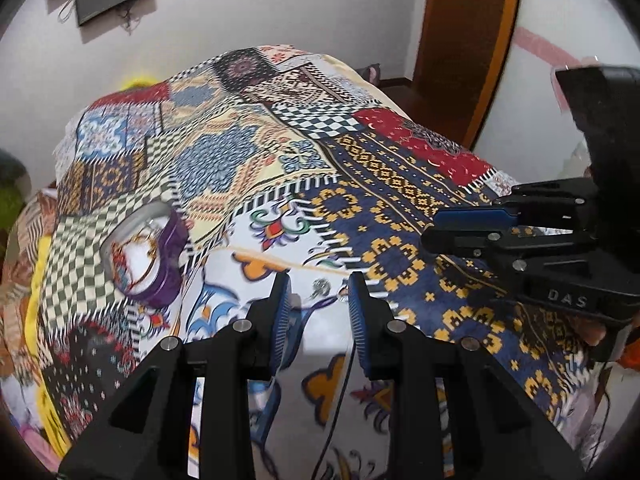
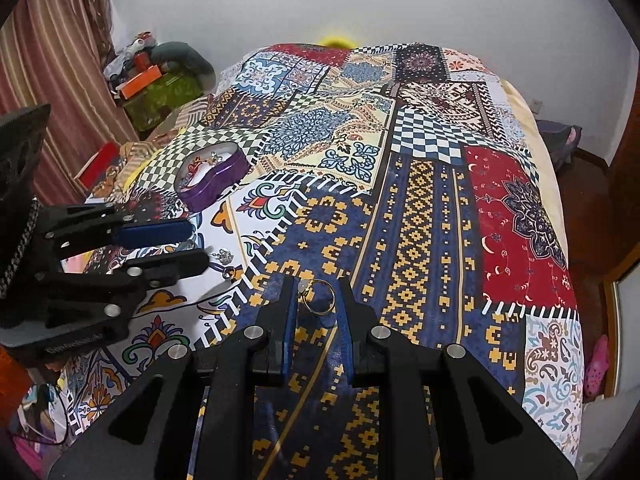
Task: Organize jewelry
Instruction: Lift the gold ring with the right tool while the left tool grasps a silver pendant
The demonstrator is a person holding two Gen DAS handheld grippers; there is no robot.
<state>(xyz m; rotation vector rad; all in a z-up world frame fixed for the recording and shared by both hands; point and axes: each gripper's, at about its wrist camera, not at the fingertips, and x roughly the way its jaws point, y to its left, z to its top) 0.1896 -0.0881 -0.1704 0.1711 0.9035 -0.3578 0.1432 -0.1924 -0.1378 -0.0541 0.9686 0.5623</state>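
Gold ring (image 2: 319, 297) lying on the patterned bedspread (image 2: 420, 200), framed between the spread fingers of the right hand-held gripper (image 2: 316, 292), not yet pinched; a small pale stone or charm near its 10 o'clock edge, against the left finger. Off toward 10 o'clock from the ring, small silver pieces (image 2: 226, 258) loose on the white patch of cloth, just beside the tips of the left hand-held gripper (image 2: 196, 244), itself spread with nothing between the pads. Same silver pieces (image 1: 322, 289) seen ahead of the left gripper's fingers (image 1: 282, 300) in its own view. Farther out at 10 o'clock, purple heart-shaped tin (image 2: 214, 178) open on the bed, already holding some jewelry, details too small to name. Judging by that: partly done, some items stowed, at least the ring and the silver pieces left to collect. Likely step in hand: closing on the ring, then carrying it to the tin.
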